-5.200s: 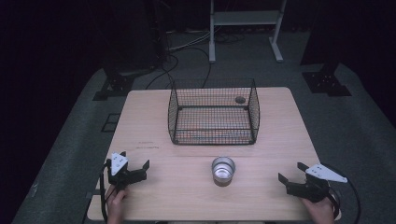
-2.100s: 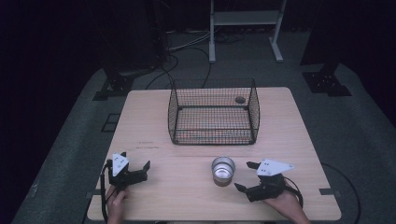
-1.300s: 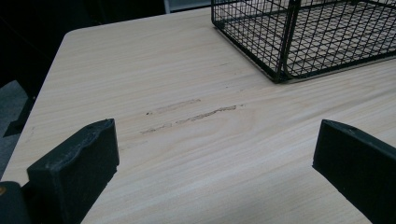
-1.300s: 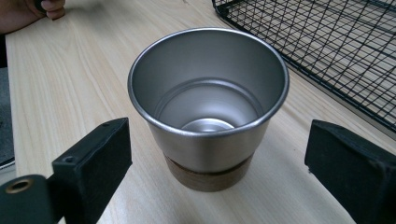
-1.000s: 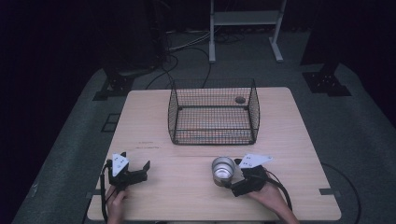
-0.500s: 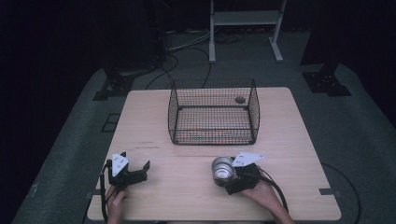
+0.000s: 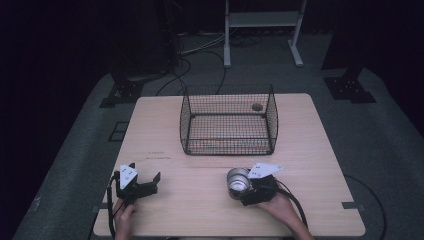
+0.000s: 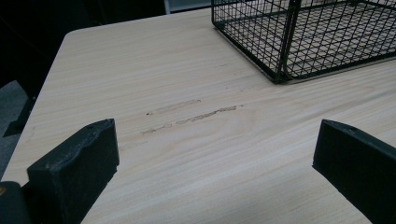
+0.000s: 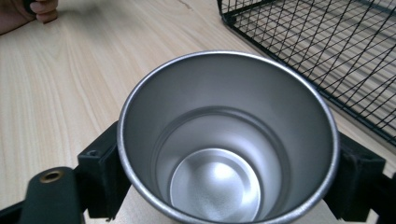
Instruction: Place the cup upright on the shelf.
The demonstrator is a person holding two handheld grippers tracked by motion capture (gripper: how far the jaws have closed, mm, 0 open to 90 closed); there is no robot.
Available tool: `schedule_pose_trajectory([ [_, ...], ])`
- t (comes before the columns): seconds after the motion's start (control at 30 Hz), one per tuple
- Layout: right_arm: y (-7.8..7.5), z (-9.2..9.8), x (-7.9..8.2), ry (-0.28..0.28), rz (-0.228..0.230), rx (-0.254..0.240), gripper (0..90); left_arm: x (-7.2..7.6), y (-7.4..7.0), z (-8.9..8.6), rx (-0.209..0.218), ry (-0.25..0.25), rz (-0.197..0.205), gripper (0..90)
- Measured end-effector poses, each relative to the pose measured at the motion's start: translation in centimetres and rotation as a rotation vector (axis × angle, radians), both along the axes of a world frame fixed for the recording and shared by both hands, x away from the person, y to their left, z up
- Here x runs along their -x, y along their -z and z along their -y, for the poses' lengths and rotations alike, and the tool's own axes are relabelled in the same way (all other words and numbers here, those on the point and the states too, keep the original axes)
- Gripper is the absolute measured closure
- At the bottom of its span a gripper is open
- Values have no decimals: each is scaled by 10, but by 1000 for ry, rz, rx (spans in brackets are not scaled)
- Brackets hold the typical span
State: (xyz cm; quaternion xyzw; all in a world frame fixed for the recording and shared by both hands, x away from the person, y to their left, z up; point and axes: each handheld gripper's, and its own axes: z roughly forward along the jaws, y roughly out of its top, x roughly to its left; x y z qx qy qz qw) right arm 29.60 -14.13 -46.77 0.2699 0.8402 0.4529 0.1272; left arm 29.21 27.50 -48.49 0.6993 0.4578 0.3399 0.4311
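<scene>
A shiny empty metal cup (image 7: 238,181) (image 9: 224,116) stands upright on the wooden table (image 7: 310,150), near its front edge and right of centre. My right gripper (image 7: 240,187) (image 9: 229,156) reaches it from the right, one black jaw pressed to each side of it, shut on it. My left gripper (image 7: 145,172) (image 8: 215,149) rests at the front left of the table, open, with only bare wood between its jaws.
A black wire cage (image 7: 229,145) (image 8: 299,37) (image 9: 327,37), open on top, stands at the table's middle back. A small dark round object (image 7: 257,106) lies by its far right corner. The other hand (image 9: 28,11) appears at the top left of the right gripper view.
My right gripper has travelled left from the table's front right corner to the cup and now has its jaws around it. The left gripper and the cage have stayed put.
</scene>
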Motion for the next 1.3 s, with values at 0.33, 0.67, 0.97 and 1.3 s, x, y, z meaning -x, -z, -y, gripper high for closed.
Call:
schedule_pose_trajectory([
  [0.33, -6, 8, -3, 30, -24, -25, 177, 0, 0, 0, -1, 1, 0, 0],
  [0.67, -32, 17, -14, 46, -53, -67, 178, 0, 0, 0, -4, 2, 0, 0],
  [0.97, -60, 19, -24, 25, -58, -93, 178, 0, 0, 0, -5, 2, -1, 0],
  [1.3, -83, 16, -37, 31, -47, -62, 178, 0, 0, 0, -6, 2, -2, 0],
])
